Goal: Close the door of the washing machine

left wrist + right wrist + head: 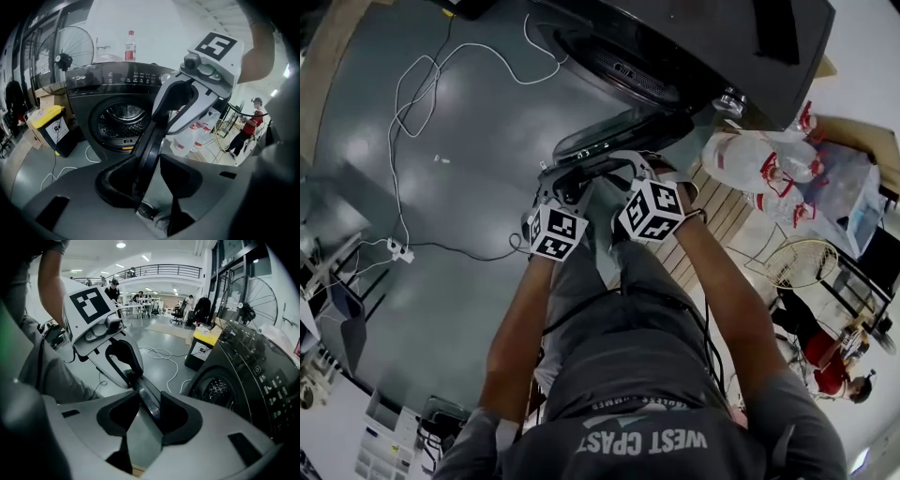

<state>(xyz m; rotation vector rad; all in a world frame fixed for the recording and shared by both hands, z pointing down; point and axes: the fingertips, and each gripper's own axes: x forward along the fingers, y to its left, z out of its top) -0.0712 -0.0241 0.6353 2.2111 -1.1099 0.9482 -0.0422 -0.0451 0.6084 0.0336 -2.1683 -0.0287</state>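
The dark washing machine [694, 56] stands ahead, its round door [619, 131] swung open toward me and seen edge-on. In the head view both grippers meet at the door's rim, left gripper [567, 183] beside right gripper [623, 171]. The left gripper view shows the door's rim [152, 140] running between the jaws of the left gripper [150, 176], against the left pad, with the open drum [123, 119] beyond. In the right gripper view the rim [145, 392] crosses the right gripper [149, 411] diagonally, resting on the right pad with a gap on the left. Neither gripper clamps it.
White cables [412, 94] and a power strip [397, 250] lie on the grey floor left of the machine. Large water bottles [759, 164] and a wire basket [802, 262] sit to its right. A yellow-lidded bin [51, 126] and a fan [63, 56] stand beside it. A person in red [248, 126] stands farther off.
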